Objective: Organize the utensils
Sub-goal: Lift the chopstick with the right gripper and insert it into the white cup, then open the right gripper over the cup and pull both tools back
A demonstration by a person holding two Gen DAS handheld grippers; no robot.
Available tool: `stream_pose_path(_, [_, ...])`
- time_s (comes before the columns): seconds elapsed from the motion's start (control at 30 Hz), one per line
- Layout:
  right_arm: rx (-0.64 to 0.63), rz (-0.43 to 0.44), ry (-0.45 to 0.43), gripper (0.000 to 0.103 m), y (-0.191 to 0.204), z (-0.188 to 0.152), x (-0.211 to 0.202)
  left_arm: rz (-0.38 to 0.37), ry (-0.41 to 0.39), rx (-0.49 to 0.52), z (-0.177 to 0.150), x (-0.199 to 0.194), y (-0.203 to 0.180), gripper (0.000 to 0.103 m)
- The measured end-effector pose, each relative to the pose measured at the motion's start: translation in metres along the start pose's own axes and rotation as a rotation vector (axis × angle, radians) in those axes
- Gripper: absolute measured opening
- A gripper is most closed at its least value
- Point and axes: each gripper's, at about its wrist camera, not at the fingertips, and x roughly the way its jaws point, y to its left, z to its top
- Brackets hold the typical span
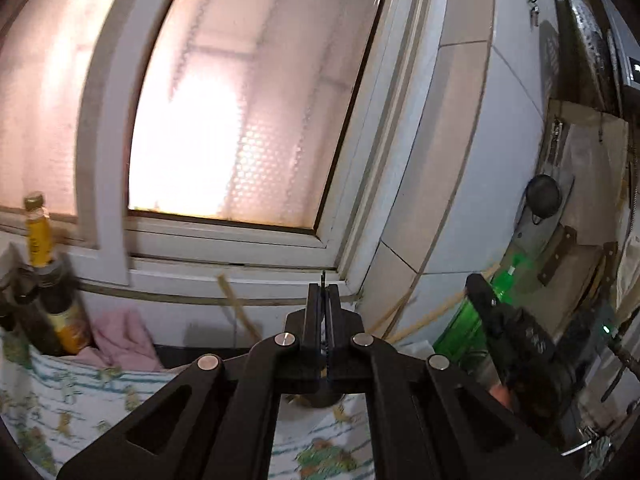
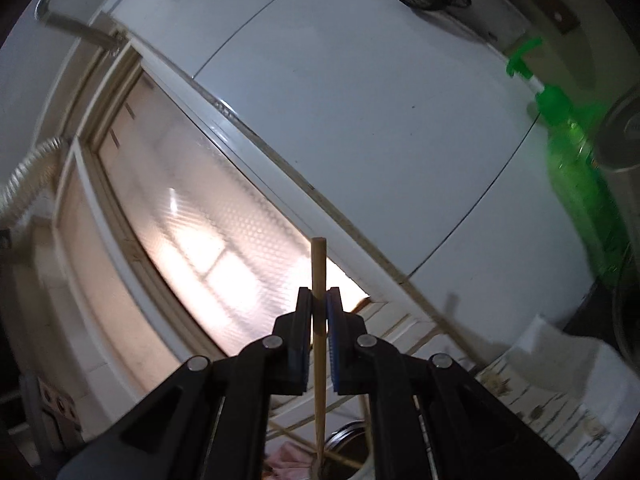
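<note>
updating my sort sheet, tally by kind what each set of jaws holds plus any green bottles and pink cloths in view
wooden stick, in the right gripper jaws: 1
thin dark utensil, in the left gripper jaws: 1
green pump bottle: 1
pink cloth: 1
total: 4

Both wrist views face frosted window [image 1: 224,128] closely; right view rolled; share green bottle [image 2: 580,184].

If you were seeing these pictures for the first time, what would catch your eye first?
The glowing frosted window fills the left wrist view. In the right wrist view, the right hand-held gripper is shut on a wooden chopstick that stands up between its pads. A bright green pump bottle stands at the right edge against the white tiled wall.
</note>
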Motion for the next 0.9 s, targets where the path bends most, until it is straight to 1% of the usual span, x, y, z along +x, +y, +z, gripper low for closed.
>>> stream_pose_path(0.07, [-0.058,-0.033,0.009,0.007,0.008,-0.005,0.002,-0.023,0.016,-0.029,-0.002,0.017,0.004,0.001])
stream_pose_path(0.1, [-0.084,-0.044,0.032,0.007,0.011,-0.008,0.007,-0.031,0.018,-0.044,-0.005,0.024,0.006,0.001])
stream_pose_path(0.2, [-0.113,-0.072,0.113,0.007,0.012,-0.017,0.024,-0.057,0.039,-0.089,-0.018,0.045,0.019,0.001])
stream_pose_path(0.27, [-0.123,-0.071,0.19,0.007,0.009,-0.025,0.04,-0.051,0.089,-0.111,-0.031,0.059,0.023,0.001])
stream_pose_path(0.3, [-0.125,-0.071,0.219,0.007,0.008,-0.028,0.046,-0.068,0.112,-0.118,-0.036,0.065,0.026,0.001])
stream_pose_path(0.37, [-0.128,-0.073,0.255,0.008,0.006,-0.034,0.053,-0.057,0.124,-0.111,-0.048,0.072,0.026,0.001])
stream_pose_path(0.53, [-0.094,-0.086,0.311,0.009,-0.005,-0.042,0.064,-0.073,0.148,-0.123,-0.059,0.081,0.025,0.001])
stream_pose_path(0.63, [-0.088,-0.103,0.321,0.009,-0.01,-0.044,0.066,-0.058,0.151,-0.093,-0.063,0.083,0.022,0.001])
stream_pose_path(0.67, [-0.087,-0.103,0.322,0.015,-0.01,-0.045,0.066,-0.058,0.151,-0.087,-0.064,0.083,0.021,0.001])
stream_pose_path(0.7, [-0.089,-0.105,0.323,0.026,-0.01,-0.045,0.066,-0.061,0.149,-0.085,-0.065,0.083,0.022,0.001])
stream_pose_path(0.73, [-0.089,-0.106,0.322,0.035,-0.01,-0.043,0.065,-0.057,0.146,-0.082,-0.067,0.083,0.023,0.001])
stream_pose_path(0.77, [-0.084,-0.108,0.316,0.05,-0.01,-0.042,0.064,-0.052,0.146,-0.079,-0.068,0.085,0.023,0.001])
stream_pose_path(0.8, [-0.078,-0.11,0.308,0.062,-0.009,-0.041,0.063,-0.045,0.153,-0.074,-0.07,0.086,0.025,0.001])
stream_pose_path(0.87, [-0.073,-0.118,0.283,0.067,-0.009,-0.039,0.059,-0.037,0.169,-0.07,-0.075,0.091,0.027,0.001])
stream_pose_path(0.9, [-0.073,-0.119,0.278,0.073,-0.009,-0.038,0.059,-0.035,0.175,-0.067,-0.077,0.093,0.027,0.001])
